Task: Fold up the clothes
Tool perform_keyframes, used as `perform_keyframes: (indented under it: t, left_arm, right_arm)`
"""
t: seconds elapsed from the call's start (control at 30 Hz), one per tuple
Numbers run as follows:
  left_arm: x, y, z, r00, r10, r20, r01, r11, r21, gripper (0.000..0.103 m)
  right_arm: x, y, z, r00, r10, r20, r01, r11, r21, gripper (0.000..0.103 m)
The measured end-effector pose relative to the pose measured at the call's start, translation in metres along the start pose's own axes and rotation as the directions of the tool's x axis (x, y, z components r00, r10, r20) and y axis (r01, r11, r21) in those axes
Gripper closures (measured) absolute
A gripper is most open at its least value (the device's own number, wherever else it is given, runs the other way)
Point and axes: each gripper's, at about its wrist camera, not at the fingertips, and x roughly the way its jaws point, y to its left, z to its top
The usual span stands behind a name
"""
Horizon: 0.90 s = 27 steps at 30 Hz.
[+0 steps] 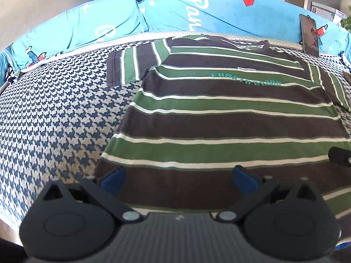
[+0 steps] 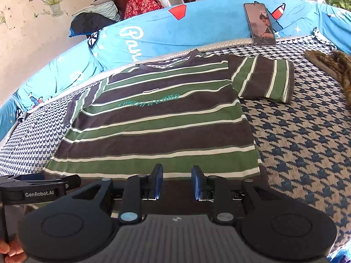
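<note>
Striped T-shirt spread flat on a houndstooth bed.

The bed cover [image 1: 54, 120] filled most of both frames, a blue cushion [image 1: 175, 11] along the top. The T-shirt [image 1: 230, 114] lay centre frame, both sleeves out. At bottom centre, the left gripper [image 1: 177, 178] gaped wide over its hem, holding nothing; the right gripper [image 2: 177, 180] was partly open, empty. A phone [image 2: 260, 24] leaned upper right.
</note>
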Motion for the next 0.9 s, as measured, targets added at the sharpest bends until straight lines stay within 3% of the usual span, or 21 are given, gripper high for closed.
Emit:
perform_keyframes:
  t: [0.2,0.3,0.4,0.53,0.67,0.83,0.9]
  left_arm:
    - [0.011,0.01,0.002,0.999,-0.016,-0.033,0.015,1.0,-0.022,0.0]
    - [0.016,0.019,0.008,0.999,-0.01,-0.051,0.008,0.999,-0.035,0.0]
    - [0.022,0.028,0.015,0.998,-0.003,-0.07,-0.001,0.999,-0.049,0.0]
    - [0.027,0.027,0.022,0.997,0.025,-0.075,-0.023,0.999,0.024,0.0]
    - [0.031,0.027,0.033,0.996,0.052,-0.079,-0.045,0.995,0.087,0.0]
    - [0.034,0.041,0.059,0.996,0.075,-0.051,-0.07,0.994,0.088,0.0]
    - [0.036,0.046,0.07,0.998,0.049,-0.042,-0.046,0.996,0.08,0.0]
  right_arm:
    - [0.017,-0.012,0.012,0.999,-0.009,-0.045,0.01,1.0,0.01,0.076]
    - [0.018,-0.014,0.016,0.998,-0.048,-0.048,0.046,0.998,-0.038,0.077]
    - [0.019,-0.024,0.022,0.997,-0.031,-0.073,0.029,0.999,-0.027,0.077]
    - [0.019,-0.039,0.033,0.995,-0.046,-0.084,0.045,0.999,-0.006,0.076]
    - [0.017,-0.061,0.05,0.996,-0.064,-0.058,0.066,0.997,0.042,0.076]
    - [0.016,-0.088,0.071,0.996,-0.088,-0.027,0.09,0.991,0.102,0.075]
    - [0.018,-0.1,0.078,0.994,-0.106,-0.006,0.106,0.986,0.133,0.074]
